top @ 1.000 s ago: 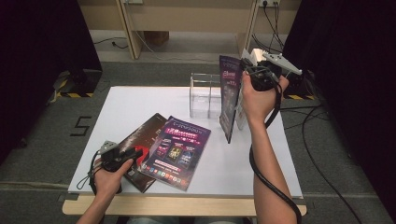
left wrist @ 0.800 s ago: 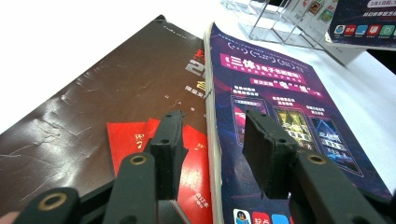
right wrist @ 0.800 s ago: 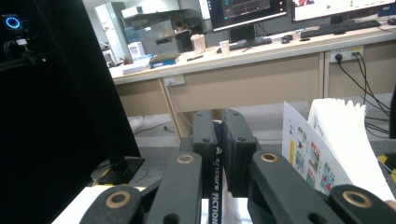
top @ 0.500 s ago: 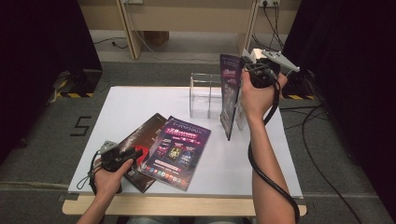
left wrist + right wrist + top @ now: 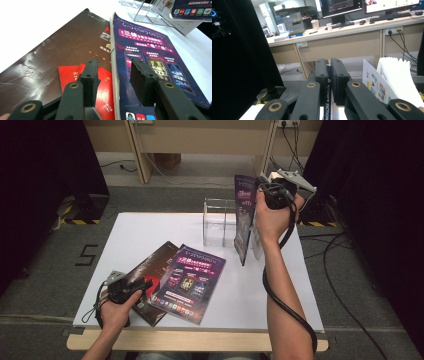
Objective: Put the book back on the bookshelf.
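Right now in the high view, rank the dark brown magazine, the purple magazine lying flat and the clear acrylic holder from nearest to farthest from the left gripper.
1. Dark brown magazine: directly under the left gripper, at the table's near left.
2. Purple magazine lying flat: just beside the gripper, toward the table's middle, overlapping the brown one.
3. Clear acrylic holder: at the far edge, well beyond both.

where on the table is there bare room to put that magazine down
The far-left part of the table, beyond the brown magazine, is bare, as is the near-right strip beside the purple magazine. It is crowded around the clear rack, where the right gripper holds the upright magazine.
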